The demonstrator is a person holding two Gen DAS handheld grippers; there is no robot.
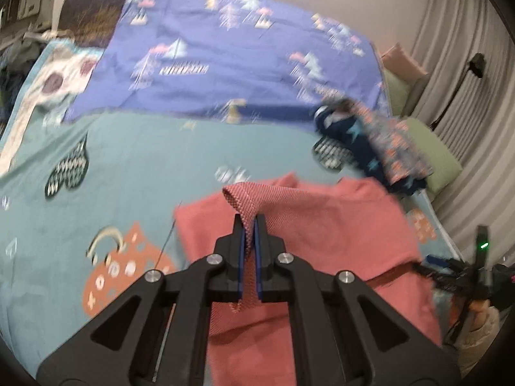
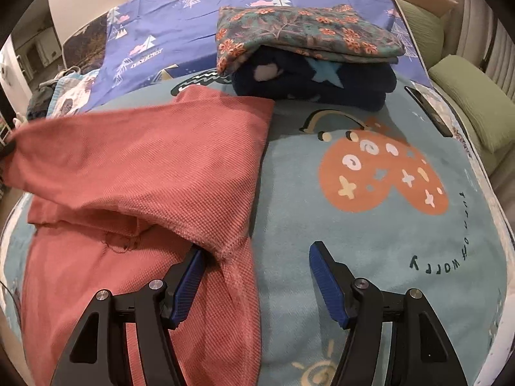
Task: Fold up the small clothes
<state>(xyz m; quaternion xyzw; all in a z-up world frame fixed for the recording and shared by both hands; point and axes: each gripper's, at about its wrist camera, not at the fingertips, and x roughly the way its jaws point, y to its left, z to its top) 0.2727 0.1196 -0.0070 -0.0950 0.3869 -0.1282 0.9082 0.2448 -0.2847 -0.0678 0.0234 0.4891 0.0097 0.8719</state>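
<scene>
Item one: pink garment (image 2: pixel 135 160), a coarse waffle-knit in salmon pink, lying on the bed near my end, partly doubled over itself; one raw seam with loose threads shows at its inner fold. My left gripper (image 1: pixel 250 225), black linkage arms with blue ribbed pads, is clamped tight on a narrow folded edge of this garment (image 1: pixel 322 225), the knit pinched into a raised loop above the pads. My right gripper (image 2: pixel 257 257), same build, stands with its jaws wide apart and grips nothing; its left pad sits at the garment's lower corner where the cloth gathers into a pleat, and I cannot tell whether it touches, while its right pad hangs over bare blanket. Item two: teal blanket (image 2: pixel 370 241), a soft short-pile fleece covering the bed, printed with an orange heart-like shape, rainbow arcs and dark lettering. Item three: purple sheet (image 2: pixel 180 22), smooth flat cotton with pale tree and mountain motifs, lying beyond the blanket. Item four: folded stack (image 2: pixel 309 54) just beyond the pink garment, a plush navy piece with a light blue star below and a thin teal floral piece with orange blossoms on top, edges squared. Item five: green cushions (image 2: pixel 463 96), crinkled fabric, along the right side of the bed.
</scene>
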